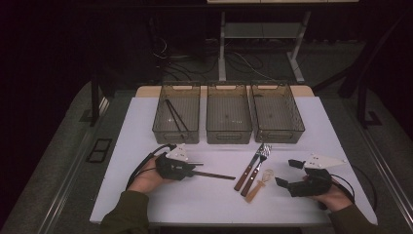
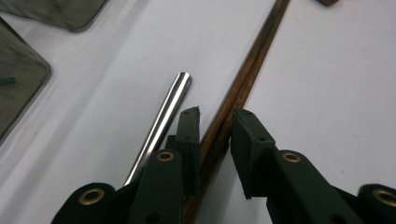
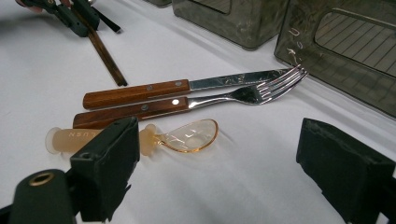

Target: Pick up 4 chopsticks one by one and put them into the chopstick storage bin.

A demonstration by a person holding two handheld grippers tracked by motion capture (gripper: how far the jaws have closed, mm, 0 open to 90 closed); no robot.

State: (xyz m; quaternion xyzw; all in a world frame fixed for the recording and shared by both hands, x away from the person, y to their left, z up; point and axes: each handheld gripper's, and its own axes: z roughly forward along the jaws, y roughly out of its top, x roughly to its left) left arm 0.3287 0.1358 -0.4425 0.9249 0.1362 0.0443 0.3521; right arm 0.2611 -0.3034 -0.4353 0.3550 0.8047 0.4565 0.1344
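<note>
A dark wooden chopstick [image 1: 216, 175] [image 2: 252, 70] lies on the white table [image 1: 195, 200], left of centre. My left gripper [image 1: 197, 168] [image 2: 215, 114] is down at its near end. The jaws straddle the chopstick with a thin gap still showing, so it is open. A silver metal chopstick [image 2: 163, 116] [image 1: 196, 164] lies just outside its left jaw. My right gripper [image 1: 286, 172] [image 3: 219, 140] stands wide open with nothing between its jaws. Just ahead of it lie an amber spoon [image 3: 191, 135] [image 1: 263, 180], a wooden-handled fork [image 3: 261, 91] [image 1: 254, 174] and a knife [image 3: 224, 81] [image 1: 246, 170].
Three smoky plastic baskets stand in a row at the back of the table: left [image 1: 175, 134], middle [image 1: 229, 134], right [image 1: 280, 134]. A pair of dark chopsticks [image 1: 174, 117] lies in the left one. The left gripper [image 3: 70, 14] appears far off in the right gripper view.
</note>
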